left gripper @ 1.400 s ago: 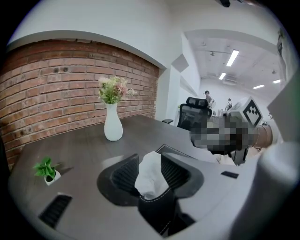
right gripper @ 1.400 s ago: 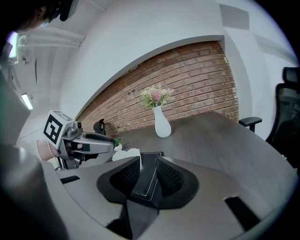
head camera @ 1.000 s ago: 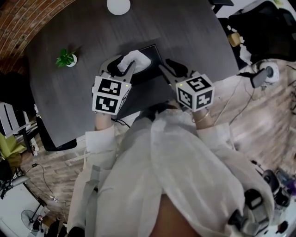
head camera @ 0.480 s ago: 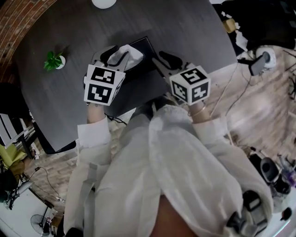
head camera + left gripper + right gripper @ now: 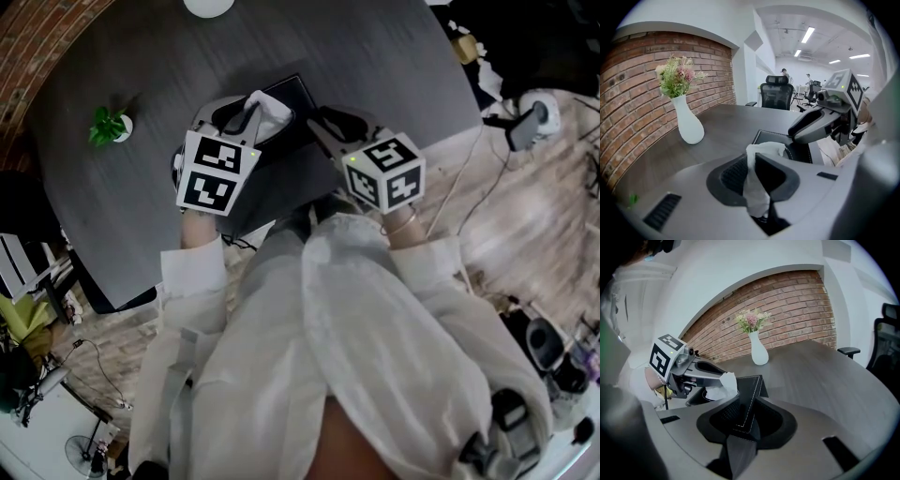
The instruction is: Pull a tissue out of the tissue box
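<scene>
Tissue (image 5: 766, 149) is caught between the closing jaws of the left hand-held gripper (image 5: 757, 178), the box (image 5: 752, 385) is clamped by the right hand-held gripper (image 5: 745, 413), and the pull-out is judged not yet done.

A dark grey counter (image 5: 141, 178) meets a brick wall (image 5: 633, 93); a white vase (image 5: 689, 123) of flowers stands upright near that wall; a small green plant (image 5: 110, 124), seemingly potted, sits well apart; a black office chair (image 5: 777, 96) stands beyond.
</scene>
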`<act>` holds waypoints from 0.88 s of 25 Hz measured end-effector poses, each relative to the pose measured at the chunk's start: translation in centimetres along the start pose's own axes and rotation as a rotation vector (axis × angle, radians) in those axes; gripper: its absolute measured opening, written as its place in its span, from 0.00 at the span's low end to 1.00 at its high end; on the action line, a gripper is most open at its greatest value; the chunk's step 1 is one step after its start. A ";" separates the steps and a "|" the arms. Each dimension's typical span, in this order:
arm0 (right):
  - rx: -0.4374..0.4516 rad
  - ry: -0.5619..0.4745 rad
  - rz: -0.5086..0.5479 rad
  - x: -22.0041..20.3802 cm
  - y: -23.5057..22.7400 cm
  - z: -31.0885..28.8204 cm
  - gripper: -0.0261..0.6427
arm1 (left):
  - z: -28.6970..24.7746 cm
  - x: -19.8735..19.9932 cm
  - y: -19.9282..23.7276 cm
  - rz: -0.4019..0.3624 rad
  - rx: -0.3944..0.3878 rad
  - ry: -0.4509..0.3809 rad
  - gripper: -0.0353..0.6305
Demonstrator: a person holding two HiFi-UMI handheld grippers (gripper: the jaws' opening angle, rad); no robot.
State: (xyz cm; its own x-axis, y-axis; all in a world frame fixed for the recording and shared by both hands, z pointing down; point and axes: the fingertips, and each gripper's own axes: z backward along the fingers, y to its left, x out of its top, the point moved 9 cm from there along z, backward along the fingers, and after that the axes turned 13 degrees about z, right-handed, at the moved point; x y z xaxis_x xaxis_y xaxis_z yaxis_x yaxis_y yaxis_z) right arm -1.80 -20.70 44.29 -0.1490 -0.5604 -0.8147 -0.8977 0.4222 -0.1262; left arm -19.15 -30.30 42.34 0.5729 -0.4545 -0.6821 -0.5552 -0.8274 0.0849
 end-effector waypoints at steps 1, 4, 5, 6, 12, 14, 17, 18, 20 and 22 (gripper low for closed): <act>-0.001 0.006 0.003 0.0 0.0 0.0 0.18 | 0.0 0.0 -0.1 -0.003 0.001 0.001 0.13; -0.002 0.022 0.009 0.2 0.2 -0.1 0.18 | 0.1 -0.1 -0.1 -0.005 -0.001 0.004 0.10; -0.003 0.027 0.012 0.2 0.2 -0.1 0.18 | 0.2 -0.2 -0.1 -0.002 -0.003 0.003 0.09; -0.003 0.032 0.015 0.2 0.2 -0.1 0.18 | 0.3 -0.2 -0.1 0.000 -0.004 0.000 0.09; 0.005 0.052 0.025 0.3 0.1 -0.2 0.18 | 1.0 0.0 -0.1 0.021 -0.004 -0.035 0.07; 0.005 0.059 0.033 0.4 0.2 -0.3 0.18 | 1.2 0.0 -0.1 0.029 -0.013 -0.045 0.06; 0.004 0.068 0.048 0.4 0.3 -0.3 0.18 | 1.6 0.1 -0.1 0.049 -0.025 -0.066 0.06; 0.006 0.072 0.053 0.4 0.3 -0.3 0.18 | 1.7 0.1 -0.1 0.058 -0.027 -0.072 0.06; 0.015 0.078 0.056 0.5 0.2 -0.3 0.18 | 2.0 0.2 -0.1 0.066 -0.028 -0.084 0.06; 0.024 0.080 0.054 0.6 0.1 -0.3 0.18 | 2.3 0.3 0.0 0.070 -0.029 -0.096 0.06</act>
State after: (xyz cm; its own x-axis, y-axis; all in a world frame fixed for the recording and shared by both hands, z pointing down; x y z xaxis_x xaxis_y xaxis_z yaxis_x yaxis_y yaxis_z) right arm -2.11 -21.24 44.00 -0.2306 -0.5908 -0.7731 -0.8772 0.4701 -0.0976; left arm -20.34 -29.67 40.44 0.4727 -0.4788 -0.7398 -0.5734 -0.8046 0.1544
